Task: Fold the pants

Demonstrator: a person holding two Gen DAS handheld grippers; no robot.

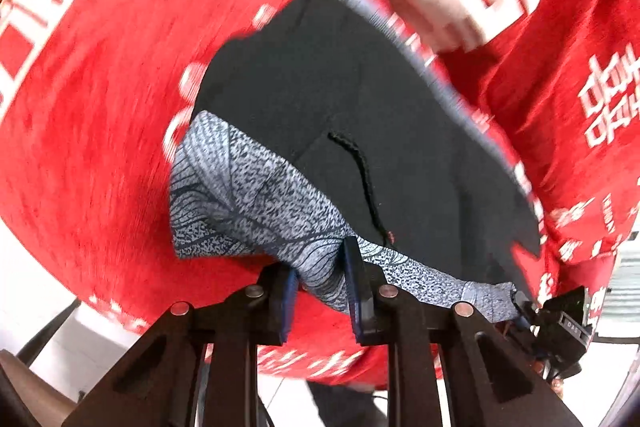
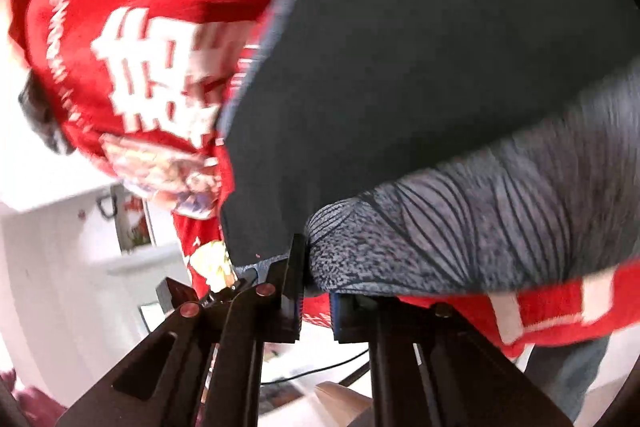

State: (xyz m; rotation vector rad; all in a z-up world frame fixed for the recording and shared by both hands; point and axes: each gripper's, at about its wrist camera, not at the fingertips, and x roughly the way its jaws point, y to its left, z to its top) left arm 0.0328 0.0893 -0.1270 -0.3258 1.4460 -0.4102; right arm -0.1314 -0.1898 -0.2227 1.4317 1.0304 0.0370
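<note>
You see the pants (image 1: 360, 99) in dark charcoal, their waistband (image 1: 256, 195) speckled blue-grey with fine dark curved lines; your tablecloth (image 1: 100, 99) is bright red with white printed characters; your fingers' pads (image 1: 356, 279) are dark blue.

The red tablecloth (image 1: 100, 99) carries large white Chinese characters — blurred — and a Latin fragment, "DING", along its printed edge.
</note>
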